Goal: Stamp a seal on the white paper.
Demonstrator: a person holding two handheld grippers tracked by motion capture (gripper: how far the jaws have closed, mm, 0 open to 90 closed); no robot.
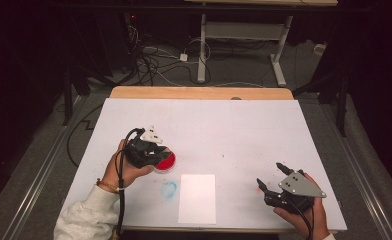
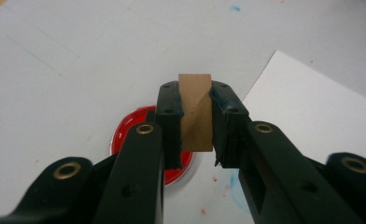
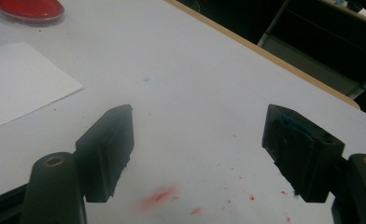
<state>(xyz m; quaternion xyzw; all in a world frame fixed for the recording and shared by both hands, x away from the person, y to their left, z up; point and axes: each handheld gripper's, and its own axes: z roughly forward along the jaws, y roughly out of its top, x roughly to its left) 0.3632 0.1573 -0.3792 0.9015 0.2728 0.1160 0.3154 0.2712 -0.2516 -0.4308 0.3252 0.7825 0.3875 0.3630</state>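
My left gripper (image 2: 196, 105) is shut on a small wooden block (image 2: 196, 112), which stands upright between the pads. It hangs just above a round red ink pad (image 2: 127, 135); in the high view the left gripper (image 1: 156, 150) sits over that red ink pad (image 1: 168, 161) at the table's left. A white sheet of paper (image 1: 197, 198) lies near the front edge, between the two hands. Low at the right of the table, my right gripper (image 1: 270, 175) is open, its jaws wide apart with nothing between them. The right gripper view shows its own gripper (image 3: 197, 140) over bare table with red smears.
A blue smudge (image 1: 168, 189) marks the white table cover (image 1: 234, 130) left of the paper. Red ink spots (image 3: 160, 196) lie under the right gripper. The table's wooden far edge (image 1: 199, 92) borders a dark floor with cables and a desk frame.
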